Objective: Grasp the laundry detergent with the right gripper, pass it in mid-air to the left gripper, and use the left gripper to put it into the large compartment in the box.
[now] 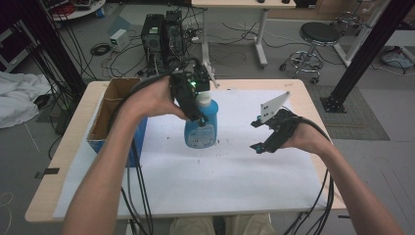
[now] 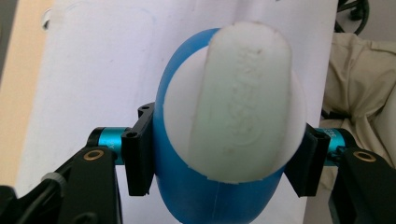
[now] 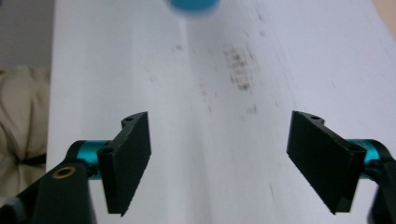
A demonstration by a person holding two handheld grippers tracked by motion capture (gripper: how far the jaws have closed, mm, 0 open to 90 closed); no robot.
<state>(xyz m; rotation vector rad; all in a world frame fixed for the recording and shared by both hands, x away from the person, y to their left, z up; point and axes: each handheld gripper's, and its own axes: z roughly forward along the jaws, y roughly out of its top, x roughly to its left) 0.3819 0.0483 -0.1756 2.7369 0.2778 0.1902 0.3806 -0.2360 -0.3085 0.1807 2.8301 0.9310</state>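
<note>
White table paper [image 1: 220, 181] bears a blue bottle [image 1: 201, 128] clamped in left gripper [image 2: 219, 161] jaws; right gripper [image 3: 219, 163] jaws spread.

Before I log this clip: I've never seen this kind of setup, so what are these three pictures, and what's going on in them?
No robot here: a person holds a hand-held claw in each hand. The high view looks down on the table from above the person; the other two views come from cameras riding on the claws, looking along their black jaws.

A large white sheet covers the table, with an open cardboard box on the left side. The left claw is closed on a blue bottle with a white cap, gripping it from above at the shoulders. The right claw is open and empty, held beside the bottle, apart from it.
</note>
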